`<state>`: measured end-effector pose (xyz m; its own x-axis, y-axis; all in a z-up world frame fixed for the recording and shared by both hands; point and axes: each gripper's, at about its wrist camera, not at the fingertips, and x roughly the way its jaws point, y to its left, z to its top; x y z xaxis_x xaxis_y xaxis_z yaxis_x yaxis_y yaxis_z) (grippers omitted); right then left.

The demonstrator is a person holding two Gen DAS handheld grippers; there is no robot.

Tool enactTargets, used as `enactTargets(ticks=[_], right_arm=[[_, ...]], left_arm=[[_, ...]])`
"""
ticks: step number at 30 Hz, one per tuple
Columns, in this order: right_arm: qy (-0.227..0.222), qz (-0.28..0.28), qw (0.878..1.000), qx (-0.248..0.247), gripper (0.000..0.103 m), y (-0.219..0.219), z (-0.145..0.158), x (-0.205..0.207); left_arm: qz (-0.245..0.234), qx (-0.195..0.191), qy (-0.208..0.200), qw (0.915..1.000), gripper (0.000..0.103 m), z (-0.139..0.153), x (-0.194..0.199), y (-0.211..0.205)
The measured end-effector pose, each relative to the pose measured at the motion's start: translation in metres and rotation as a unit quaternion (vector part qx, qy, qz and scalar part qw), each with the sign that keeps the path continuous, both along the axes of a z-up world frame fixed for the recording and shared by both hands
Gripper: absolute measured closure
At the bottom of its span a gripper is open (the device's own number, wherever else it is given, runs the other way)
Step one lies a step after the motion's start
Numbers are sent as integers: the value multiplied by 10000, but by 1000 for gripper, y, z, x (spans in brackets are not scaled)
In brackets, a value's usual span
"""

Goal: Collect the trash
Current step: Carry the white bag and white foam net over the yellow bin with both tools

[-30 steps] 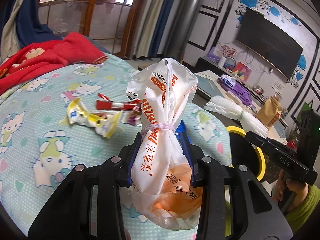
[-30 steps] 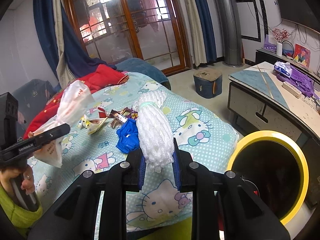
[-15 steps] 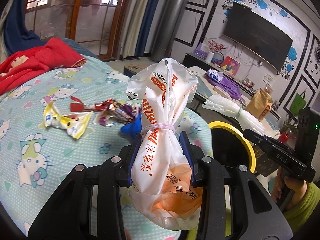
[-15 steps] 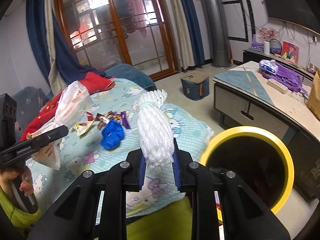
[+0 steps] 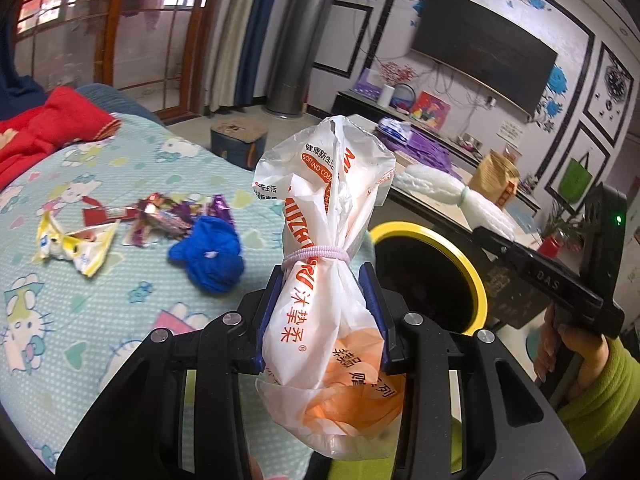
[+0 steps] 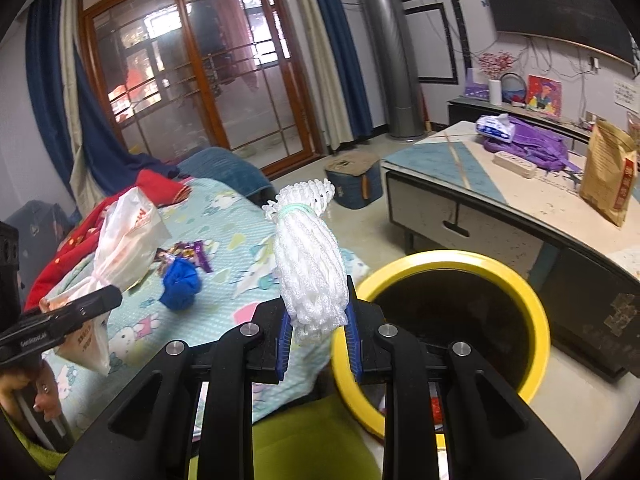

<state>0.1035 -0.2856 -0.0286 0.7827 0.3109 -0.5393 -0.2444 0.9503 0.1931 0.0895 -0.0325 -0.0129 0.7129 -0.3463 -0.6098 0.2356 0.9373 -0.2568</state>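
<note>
- Fingers [image 5: 370, 296] of the left gripper [image 5: 322, 312], seen in the left wrist view, are clamped on a white plastic bag [image 5: 324, 264] with orange print, tied at its neck with a pale hair band [image 5: 316, 257].
- Beyond the bag, on the left, a patterned bedsheet [image 5: 80, 280] carries loose trash: a crumpled blue wad [image 5: 208, 258], a yellow-and-white wrapper [image 5: 76, 246], and a cluster of red and purple candy wrappers [image 5: 160, 212].
- Right of the bag stands a black bin with a yellow rim [image 5: 478, 280], beside the bed's edge.
- At the far right, a hand in a green sleeve [image 5: 560, 344] grips the other tool, which carries a white foam net bundle [image 5: 452, 192].
- Pads [image 6: 352, 340] of the right gripper [image 6: 318, 338], in the right wrist view, squeeze the white foam net bundle [image 6: 312, 268], bound near its top by a green band [image 6: 294, 210].
- Just right of the bundle is the yellow-rimmed bin [image 6: 536, 308], its dark inside hard to read.
- On the left, the white plastic bag [image 6: 120, 244] is held over the bedsheet [image 6: 224, 304], with the blue wad [image 6: 180, 284] and candy wrappers [image 6: 188, 252] lying between the two held items.
- Far right, a low cabinet [image 6: 480, 208] stands behind the bin.
</note>
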Motion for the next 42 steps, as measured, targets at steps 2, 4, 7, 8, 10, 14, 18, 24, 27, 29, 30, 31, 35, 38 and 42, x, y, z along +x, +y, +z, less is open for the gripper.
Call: enactTargets(ticks=[2, 4, 7, 8, 10, 14, 18, 24, 27, 29, 30, 31, 35, 38, 42], right_arm=[[-42, -102, 9999, -69, 81, -6, -1, -1], [-54, -181, 9998, -105, 81, -11, -3, 0], [-44, -298, 9995, -106, 81, -22, -7, 0], [-45, -327, 9994, -112, 81, -25, -8, 0], [-34, -396, 9991, -133, 81, -31, -11, 0], [19, -512, 9986, -156, 81, -37, -15, 1], [82, -620, 9979, -159, 81, -45, -21, 2], [144, -792, 9966, -184, 81, -57, -30, 4], [194, -897, 9956, -188, 81, -64, -35, 6], [230, -955, 9950, -169, 81, -69, -38, 7], [246, -998, 9946, -169, 81, -71, -40, 7], [255, -1022, 9943, -168, 81, -73, -41, 7], [329, -1112, 9931, -168, 81, -80, -48, 9], [399, -1182, 9921, -154, 81, -86, -54, 11], [503, -1278, 9904, -139, 81, -93, -61, 13]], left_arm=[[-88, 33, 5, 10000, 73, -2, 0, -7], [-184, 74, 15, 9998, 73, -3, 2, -15], [-297, 120, 18, 9995, 73, -5, 3, -24], [-329, 138, 16, 9994, 73, -6, 4, -27], [-390, 161, 18, 9991, 73, -6, 6, -32], [-505, 213, -6, 9985, 73, -7, 10, -42], [-643, 264, 2, 9976, 73, -10, 15, -57], [-848, 338, 54, 9958, 73, -15, 18, -76], [-945, 395, 80, 9947, 73, -19, 21, -85], [-1005, 393, 125, 9941, 73, -22, 23, -90], [-1021, 390, 137, 9939, 72, -23, 24, -92], [-1046, 399, 150, 9936, 72, -25, 25, -95], [-1134, 446, 186, 9924, 72, -29, 30, -104], [-1209, 451, 247, 9913, 72, -35, 34, -114], [-1314, 521, 317, 9895, 72, -42, 37, -126]])
